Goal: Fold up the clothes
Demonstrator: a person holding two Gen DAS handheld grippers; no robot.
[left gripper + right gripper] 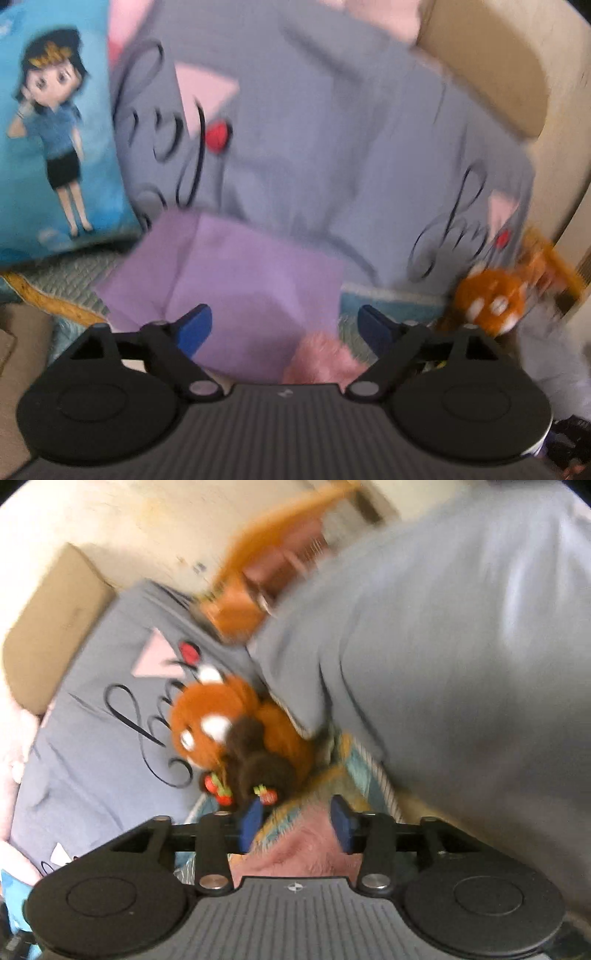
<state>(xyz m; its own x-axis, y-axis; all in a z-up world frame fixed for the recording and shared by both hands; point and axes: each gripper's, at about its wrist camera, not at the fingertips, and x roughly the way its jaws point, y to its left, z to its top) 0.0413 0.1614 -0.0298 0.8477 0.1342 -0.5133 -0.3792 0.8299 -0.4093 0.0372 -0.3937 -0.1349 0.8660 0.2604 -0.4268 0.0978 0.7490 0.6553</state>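
Note:
A folded purple garment lies on the bed just ahead of my left gripper, which is open and holds nothing. A pink fuzzy cloth sits close under that gripper's right side. In the right wrist view, my right gripper has its blue pads about half apart. The pink fuzzy cloth fills most of the gap, and blur hides whether it is pinched. A blurred grey garment covers the right of that view.
A grey-blue cover with script and pink triangles drapes over the back. A blue cartoon pillow stands at the left. An orange plush toy lies on the patterned bedspread. A beige headboard is behind.

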